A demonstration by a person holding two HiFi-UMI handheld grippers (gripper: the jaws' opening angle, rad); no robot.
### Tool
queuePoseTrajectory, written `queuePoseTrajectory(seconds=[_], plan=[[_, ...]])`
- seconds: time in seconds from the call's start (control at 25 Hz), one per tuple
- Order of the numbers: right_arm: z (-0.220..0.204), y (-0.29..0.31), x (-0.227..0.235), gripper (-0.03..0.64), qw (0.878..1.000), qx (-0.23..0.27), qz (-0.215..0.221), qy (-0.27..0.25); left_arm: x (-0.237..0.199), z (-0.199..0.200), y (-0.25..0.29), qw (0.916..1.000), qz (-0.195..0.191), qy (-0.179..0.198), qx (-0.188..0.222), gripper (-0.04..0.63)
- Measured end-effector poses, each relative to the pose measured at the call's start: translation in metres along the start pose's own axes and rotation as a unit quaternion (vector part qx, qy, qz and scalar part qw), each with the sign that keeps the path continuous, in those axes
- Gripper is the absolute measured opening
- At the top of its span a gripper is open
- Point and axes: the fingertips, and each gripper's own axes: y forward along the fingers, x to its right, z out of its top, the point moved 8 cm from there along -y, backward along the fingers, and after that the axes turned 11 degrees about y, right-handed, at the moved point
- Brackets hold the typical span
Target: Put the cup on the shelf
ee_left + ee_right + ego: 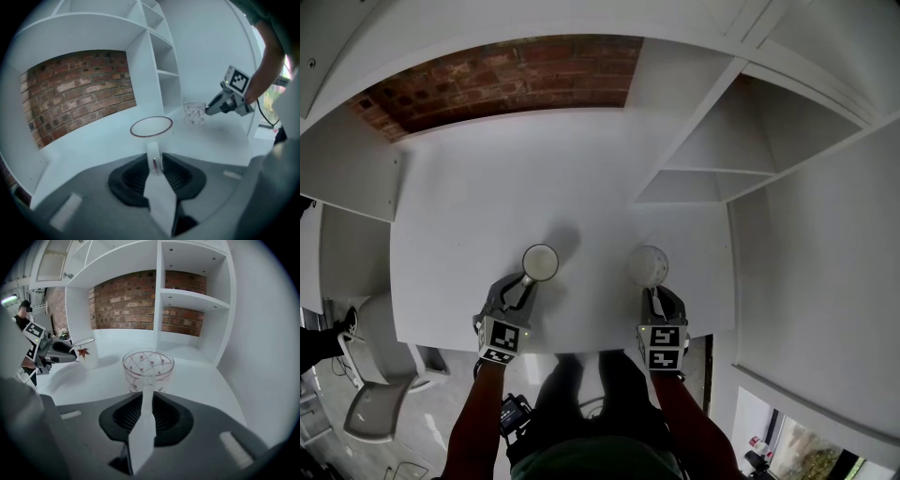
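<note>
Two cups stand near the front of the white table (469, 206). The left one is a white cup (540, 262) (151, 127) with a red rim and a red leaf print (86, 352). Its handle sits between the pads of my left gripper (525, 281) (154, 159), which are shut on it. The right one is a clear patterned cup (648, 265) (148, 367) (194, 112). My right gripper (655, 292) (147, 397) is shut on its handle. Both cups rest upright on the table. The white shelf unit (712, 169) (187, 301) rises at the table's right rear.
A red brick wall (506, 80) backs the table. White side panels (347, 169) flank it on the left. The shelf compartments (192, 273) hold nothing. A chair (380, 394) and cables lie on the floor at the lower left.
</note>
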Motion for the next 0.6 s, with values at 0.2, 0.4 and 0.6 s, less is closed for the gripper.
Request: queuePoseTrajectory(seconds=[0.2, 0.4, 0.6], plan=[[0.0002, 0.0005, -0.0001, 0.063, 1.0, 0.0, 0.003, -0.004, 0.0011, -0.0001, -0.0034, 0.9997, 0.012, -0.017, 0.012, 0.077], [-0.001, 0.0015, 0.0013, 0.057, 1.0, 0.009, 0.014, -0.003, 0.0031, -0.0001, -0.0035, 0.9989, 0.029, -0.025, 0.025, 0.069], [-0.001, 0.0023, 0.0029, 0.051, 0.999, 0.011, 0.027, 0.025, 0.0075, -0.0026, -0.0056, 0.9975, 0.04, -0.036, 0.046, 0.061]])
